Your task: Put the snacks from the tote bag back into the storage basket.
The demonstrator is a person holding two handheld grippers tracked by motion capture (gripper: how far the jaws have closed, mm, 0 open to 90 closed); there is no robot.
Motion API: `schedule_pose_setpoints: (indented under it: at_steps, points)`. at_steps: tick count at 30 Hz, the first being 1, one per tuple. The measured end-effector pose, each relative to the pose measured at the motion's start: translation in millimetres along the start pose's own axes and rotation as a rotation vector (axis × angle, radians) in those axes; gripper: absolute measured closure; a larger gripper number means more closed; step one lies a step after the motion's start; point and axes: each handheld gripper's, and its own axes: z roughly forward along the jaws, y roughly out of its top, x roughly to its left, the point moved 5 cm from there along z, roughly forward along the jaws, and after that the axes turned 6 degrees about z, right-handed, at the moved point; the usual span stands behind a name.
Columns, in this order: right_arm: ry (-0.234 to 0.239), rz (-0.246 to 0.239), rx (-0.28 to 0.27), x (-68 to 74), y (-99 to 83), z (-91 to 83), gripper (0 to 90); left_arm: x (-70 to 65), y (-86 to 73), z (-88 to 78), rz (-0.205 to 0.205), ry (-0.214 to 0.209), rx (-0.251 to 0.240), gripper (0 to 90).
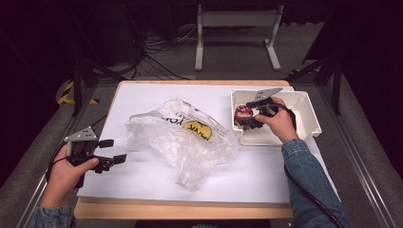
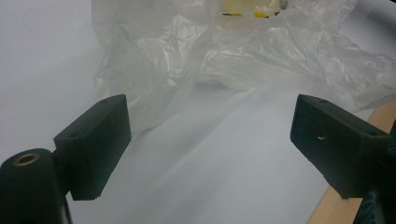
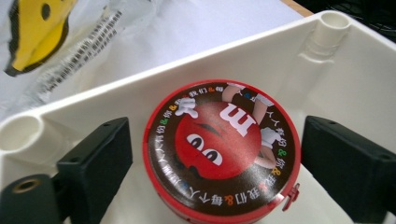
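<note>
A: While the left gripper (image 1: 110, 151) hovers near the table's left edge with its jaws spread wide and nothing between them, the crumpled plastic bag (image 1: 183, 137) lies in the middle of the white sheet (image 1: 142, 99), just ahead of those jaws.

B: And further right?

A: The right gripper (image 3: 215, 158) is down inside the white bin (image 1: 304, 118), near its left wall. A round red candy tin (image 3: 223, 149) sits flat on the bin floor between its jaws.

B: Gripped?

A: I'd say not. In the right gripper view there's a sliver of gap on each side of the tin, so the pads stand wide around it and aren't pressing.

B: What could go wrong?

A: The tin is nearly as wide as the opening. If the hand lifts off at a slant, a pad could catch the rim and drag or tip the tin. The small clasp on its edge is another snag point. On the left, the bag is limp and slippery; a sweep of that gripper could push it across the sheet.
</note>
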Motion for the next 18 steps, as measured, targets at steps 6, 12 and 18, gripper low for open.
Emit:
schedule_pose_setpoints:
  at_steps: [6,12,18]
  points:
    - [-0.03,-0.009,0.001,6.7,8.3,-21.0,9.6,0.4,2.8,4.9,0.016,-0.009,0.011,13.1]
    - [-0.025,0.002,-0.046,19.3,20.1,-44.4,9.3,0.8,5.9,4.7,0.012,-0.011,0.006,13.1]
    - [0.004,0.013,-0.083,40.6,26.1,-72.9,10.8,-1.5,9.4,6.7,0.035,-0.018,0.018,12.5]
